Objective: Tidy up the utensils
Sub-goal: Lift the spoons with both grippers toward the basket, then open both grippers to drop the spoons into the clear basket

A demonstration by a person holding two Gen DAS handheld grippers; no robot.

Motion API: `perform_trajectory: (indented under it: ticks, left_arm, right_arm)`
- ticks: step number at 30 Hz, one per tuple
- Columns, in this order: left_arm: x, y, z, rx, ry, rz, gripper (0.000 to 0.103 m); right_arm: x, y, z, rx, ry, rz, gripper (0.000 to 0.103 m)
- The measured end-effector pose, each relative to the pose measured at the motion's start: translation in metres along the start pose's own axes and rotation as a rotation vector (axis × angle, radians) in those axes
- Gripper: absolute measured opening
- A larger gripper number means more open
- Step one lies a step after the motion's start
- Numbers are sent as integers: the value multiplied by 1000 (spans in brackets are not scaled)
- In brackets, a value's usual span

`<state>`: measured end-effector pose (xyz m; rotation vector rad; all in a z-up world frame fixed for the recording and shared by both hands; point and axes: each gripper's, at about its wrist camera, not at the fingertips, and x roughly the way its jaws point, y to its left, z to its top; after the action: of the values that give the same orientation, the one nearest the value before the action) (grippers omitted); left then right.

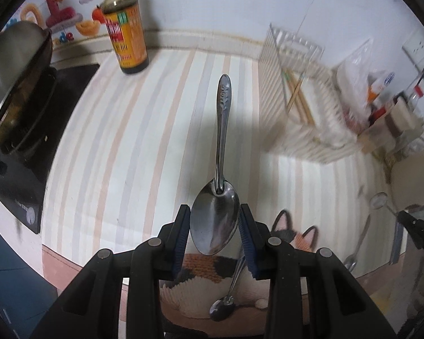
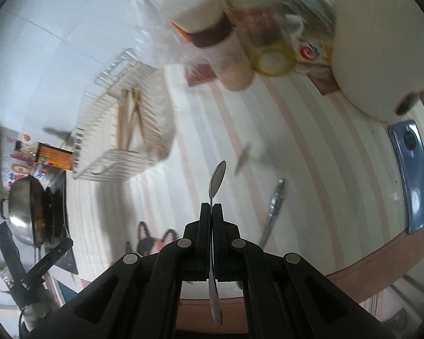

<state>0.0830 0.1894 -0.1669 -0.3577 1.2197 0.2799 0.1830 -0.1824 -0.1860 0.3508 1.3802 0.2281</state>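
Between the blue pads of the left gripper point(image 1: 214, 227) sits a big spoon point(image 1: 219, 186). The pads press on the two edges of its bowl, so the gripper is part way closed and holding it. The spoon is up in the air over the striped cloth point(image 1: 144, 130). Its long handle sticks out ahead, away from the gripper, toward the wall, and its long line runs the same way the gripper points.

The right gripper point(image 2: 211, 212) is squeezed tight on a thin spoon point(image 2: 217, 179). It grips the thin handle near the middle. The small bowl pokes out in front, toward the rack point(image 2: 127, 130), and the handle end hangs back under the gripper. This spoon is in the air too.

Both spoons look like shiny metal. I think they are hard, light and will not bend or break. They are likely slippery. The bowl of the big spoon is round and smooth, so it could tip or slide out of the pads. A hold on the flat handle seems safer.

Another spoon point(image 1: 226, 302) lies on the cat mat point(image 1: 200, 268) below. One more utensil point(image 2: 274, 209) lies on the cloth. Chopsticks point(image 2: 130, 118) are already in the rack.
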Motion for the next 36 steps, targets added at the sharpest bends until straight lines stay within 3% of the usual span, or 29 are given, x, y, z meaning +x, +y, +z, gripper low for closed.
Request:
perform_trajectory:
  ticks: [11, 15, 20, 22, 27, 29, 30, 32, 36]
  left_arm:
    - [-46, -44, 73, 13, -97, -154, 31]
    - [-32, -69, 106, 35, -63, -208, 31]
    - [7, -92, 136, 41, 25, -225, 31]
    - [24, -99, 143, 58, 78, -238, 32]
    - [39, -101, 146, 57, 118, -213, 32]
    - [36, -96, 142, 48, 115, -201, 33]
    - [32, -92, 139, 46, 102, -185, 37]
    - [22, -84, 134, 43, 61, -143, 60]
    - [2, -62, 115, 45, -43, -25, 76]
  right_arm:
    - [-28, 68, 50, -83, -70, 117, 1]
    - [-15, 101, 74, -116, -66, 135, 1]
    - [21, 123, 102, -99, -14, 139, 1]
    - [37, 127, 110, -91, 16, 141, 1]
    - [70, 127, 117, -58, 90, 141, 3]
    - [70, 123, 115, -55, 95, 147, 13]
    - [69, 122, 114, -53, 91, 144, 15]
    - [61, 115, 109, -46, 76, 145, 17]
    - [35, 89, 96, -31, 17, 103, 38]
